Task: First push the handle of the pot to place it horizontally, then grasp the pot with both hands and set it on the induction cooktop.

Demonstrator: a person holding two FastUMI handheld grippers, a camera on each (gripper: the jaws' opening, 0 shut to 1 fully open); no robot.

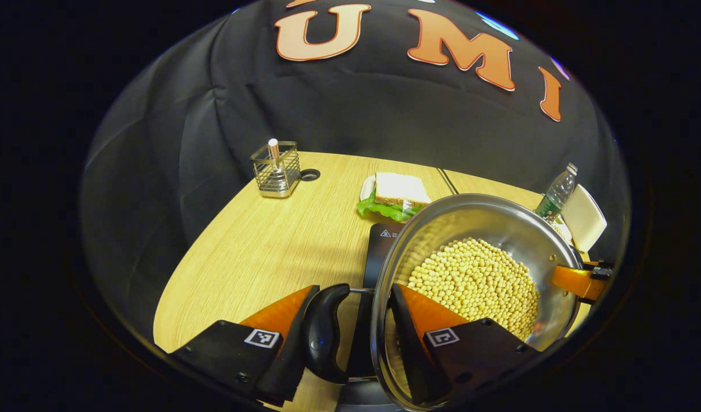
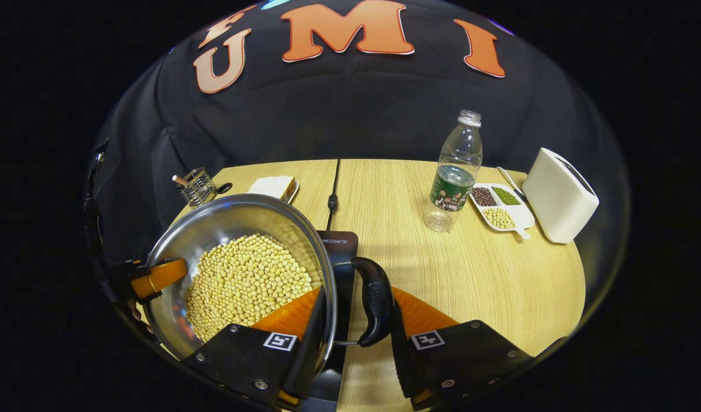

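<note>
Over the wooden tabletop, both jaws grasp the pot by handle and rim; keep it level while lowering onto the cooktop.

The shiny metal pot (full of yellow beans) sits tilted above the black cooktop, its black handles sticking out sideways.

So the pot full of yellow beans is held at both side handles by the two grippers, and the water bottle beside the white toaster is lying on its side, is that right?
Not quite: the water bottle stands upright beside the white toaster, as the right gripper view shows. The rest holds: the pot of yellow beans is held at both side handles by the left gripper and the right gripper.
</note>
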